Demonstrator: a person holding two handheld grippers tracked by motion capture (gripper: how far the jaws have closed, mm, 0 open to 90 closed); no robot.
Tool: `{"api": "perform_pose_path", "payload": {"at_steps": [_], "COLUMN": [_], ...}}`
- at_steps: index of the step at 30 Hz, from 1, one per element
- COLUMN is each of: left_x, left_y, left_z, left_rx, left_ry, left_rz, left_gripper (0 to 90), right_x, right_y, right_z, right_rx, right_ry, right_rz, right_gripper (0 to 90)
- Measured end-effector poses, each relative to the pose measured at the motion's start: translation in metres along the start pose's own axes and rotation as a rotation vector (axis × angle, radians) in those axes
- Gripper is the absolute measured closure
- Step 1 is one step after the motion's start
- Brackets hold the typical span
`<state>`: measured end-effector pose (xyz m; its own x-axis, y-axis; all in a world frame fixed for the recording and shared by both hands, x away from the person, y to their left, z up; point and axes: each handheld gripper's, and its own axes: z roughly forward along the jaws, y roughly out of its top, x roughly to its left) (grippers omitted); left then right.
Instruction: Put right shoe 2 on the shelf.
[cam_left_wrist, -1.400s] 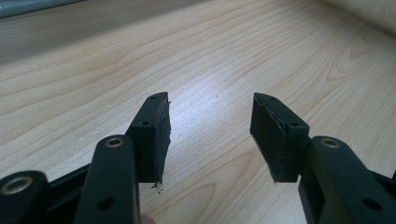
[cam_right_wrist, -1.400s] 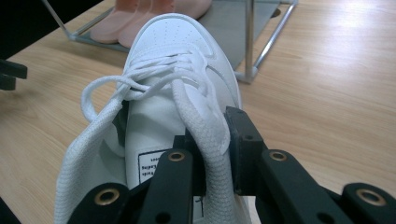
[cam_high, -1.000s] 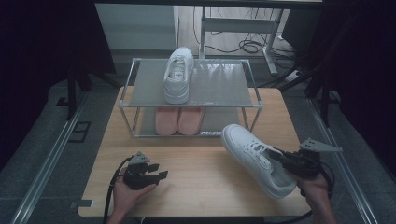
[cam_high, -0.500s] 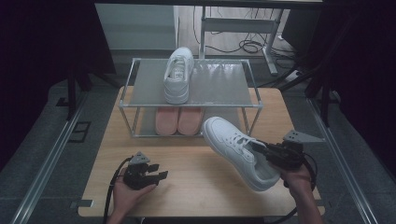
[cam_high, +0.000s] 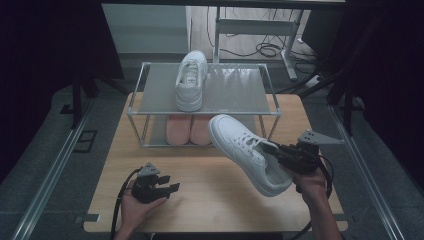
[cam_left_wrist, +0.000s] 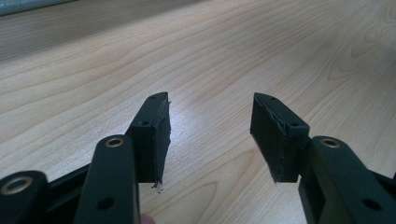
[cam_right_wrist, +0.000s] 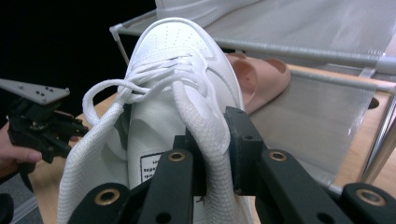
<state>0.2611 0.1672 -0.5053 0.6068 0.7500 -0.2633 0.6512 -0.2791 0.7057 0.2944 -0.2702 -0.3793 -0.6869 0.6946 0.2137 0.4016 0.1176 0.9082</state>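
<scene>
Wooden tabletop (cam_high: 210, 200) with a small two-tier shoe rack (cam_high: 227, 95) at the back. Right claw (cam_high: 274, 150) is clamped on the collar of a white sneaker (cam_high: 245, 150), held tilted up off the wood, toe toward the rack. Left claw (cam_high: 167, 187) rests wide and empty near the front edge.

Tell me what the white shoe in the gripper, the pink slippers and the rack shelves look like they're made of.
Held white shoe: smooth, leather-like toe with punched holes, probably synthetic; woven mesh collar and cotton-like laces.
Pink slippers: matte, one-piece moulded foam or rubber, seamless.
Rack shelves: grey, slightly see-through sheet, seemingly fabric mesh, stretched on pale metal-looking tubes.
</scene>
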Motion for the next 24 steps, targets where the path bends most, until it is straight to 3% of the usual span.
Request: {"api": "perform_pose_path", "payload": {"at_steps": [16,24], "left_x": [0.001,0.001], "left_y": [0.0,0.0], "left_z": [0.001,0.0], "left_rx": [0.004,-0.004], "left_ry": [-0.004,-0.007], "left_rz": [-0.004,-0.005], "left_gripper": [48.1,48.1], "right_x": [-0.001,-0.01], "right_y": [0.043,0.067], "right_z": [-0.005,0.005], "right_rx": [-0.088,-0.101], "right_ry": [-0.032,-0.075], "right_rz": [0.012,0.035], "right_gripper": [79.9,79.8]}}
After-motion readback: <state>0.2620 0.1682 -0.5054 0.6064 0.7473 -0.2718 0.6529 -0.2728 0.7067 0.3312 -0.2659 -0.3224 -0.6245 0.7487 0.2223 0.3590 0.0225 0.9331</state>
